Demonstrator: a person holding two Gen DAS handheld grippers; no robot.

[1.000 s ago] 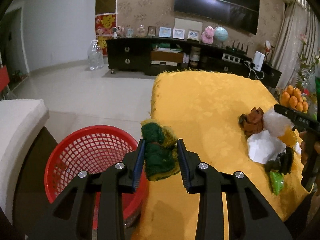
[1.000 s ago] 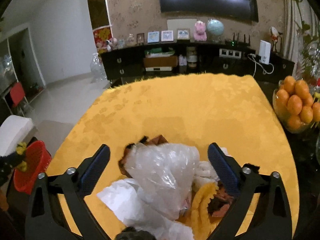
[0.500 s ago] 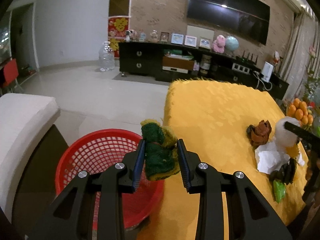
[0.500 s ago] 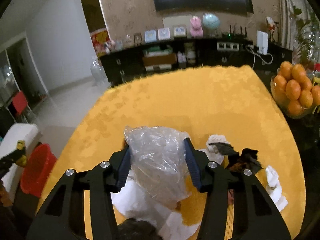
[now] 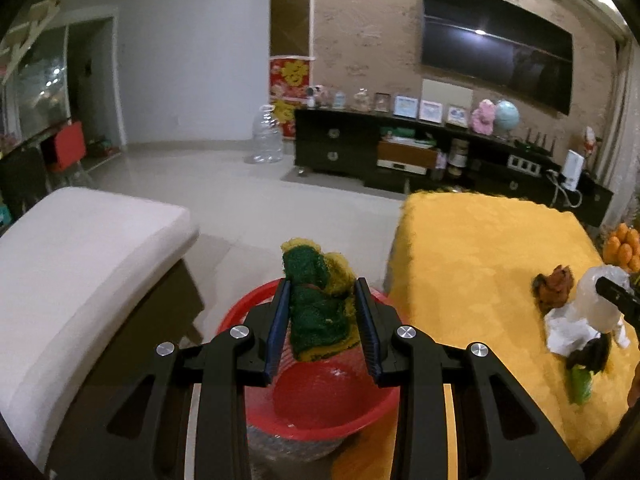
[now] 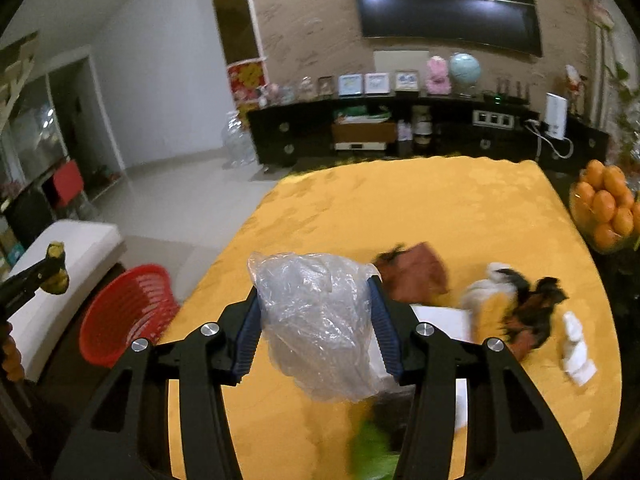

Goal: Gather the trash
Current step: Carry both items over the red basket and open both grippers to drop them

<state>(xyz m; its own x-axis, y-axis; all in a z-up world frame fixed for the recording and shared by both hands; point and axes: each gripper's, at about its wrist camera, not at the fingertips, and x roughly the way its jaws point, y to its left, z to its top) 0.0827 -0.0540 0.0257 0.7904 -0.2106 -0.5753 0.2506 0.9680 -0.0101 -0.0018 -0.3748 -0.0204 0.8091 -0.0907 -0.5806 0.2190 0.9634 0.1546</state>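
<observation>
Left wrist view: a green-and-yellow scouring sponge [image 5: 318, 300] sits clamped between the jaws of the left gripper [image 5: 322, 320], held directly above the red mesh basket [image 5: 320, 404] at lower centre, apparently so it can drop straight in. In the right wrist view, the right gripper [image 6: 316, 320] has just been closing and now pinches a crumpled clear plastic bag [image 6: 320, 320], lifted off the yellow tablecloth [image 6: 420, 208]. More scraps, a brown wrapper [image 6: 416, 276] and white tissue [image 6: 576, 352], lie at right, awaiting collection; the basket shows at lower left.
</observation>
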